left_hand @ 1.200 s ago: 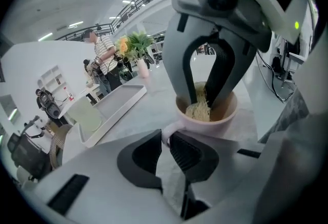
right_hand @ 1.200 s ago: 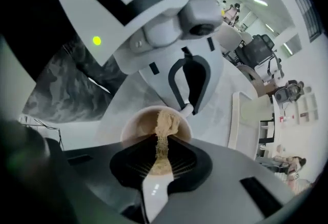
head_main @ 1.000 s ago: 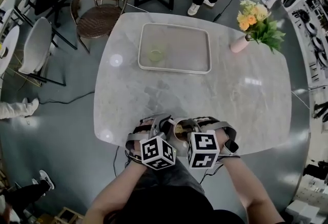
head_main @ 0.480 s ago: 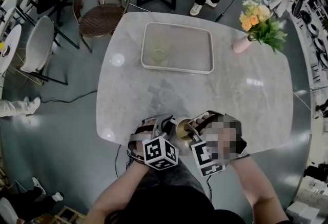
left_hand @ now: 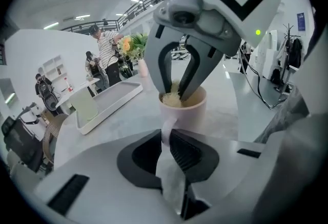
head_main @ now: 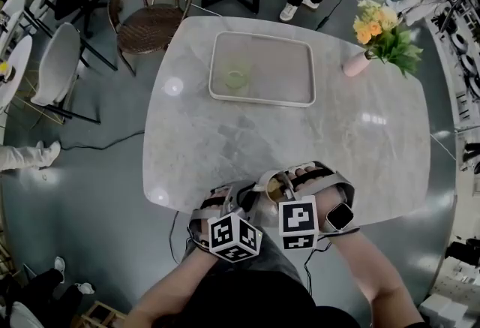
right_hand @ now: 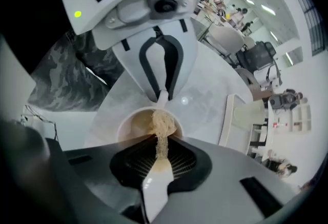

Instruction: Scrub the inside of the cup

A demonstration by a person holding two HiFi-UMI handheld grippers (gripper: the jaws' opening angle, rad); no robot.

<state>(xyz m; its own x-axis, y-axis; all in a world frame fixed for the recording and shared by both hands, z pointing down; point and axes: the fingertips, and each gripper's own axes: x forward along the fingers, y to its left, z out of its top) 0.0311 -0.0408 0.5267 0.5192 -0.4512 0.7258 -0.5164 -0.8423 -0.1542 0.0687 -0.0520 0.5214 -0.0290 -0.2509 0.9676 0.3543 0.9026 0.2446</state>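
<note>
Pointing steeply down, right gripper (right_hand: 159, 152) clamps brush (right_hand: 162, 128) (bristles in cup (right_hand: 134, 123)); left gripper (left_hand: 167, 142) pinches handle (left_hand: 168, 126)

Cup (left_hand: 188, 110) base out of sight behind left gripper (left_hand: 167, 138)

I log the cup (left_hand: 183, 110) as pale pink outside, brown-stained within. Brush (right_hand: 163, 126): white handle, tan bristles. Left gripper (left_hand: 166, 138) and right gripper (right_hand: 160, 154): grey shells, black pads, black-and-white square markers. Table (head_main: 352, 146): pale grey marbling. Tray (head_main: 260, 100): off-white, holding a light green tumbler (head_main: 235, 80). Flowers (head_main: 375, 22): yellow and orange, green leaves. Vase (head_main: 354, 64): pink. Chair (head_main: 146, 4): brown wicker.
</note>
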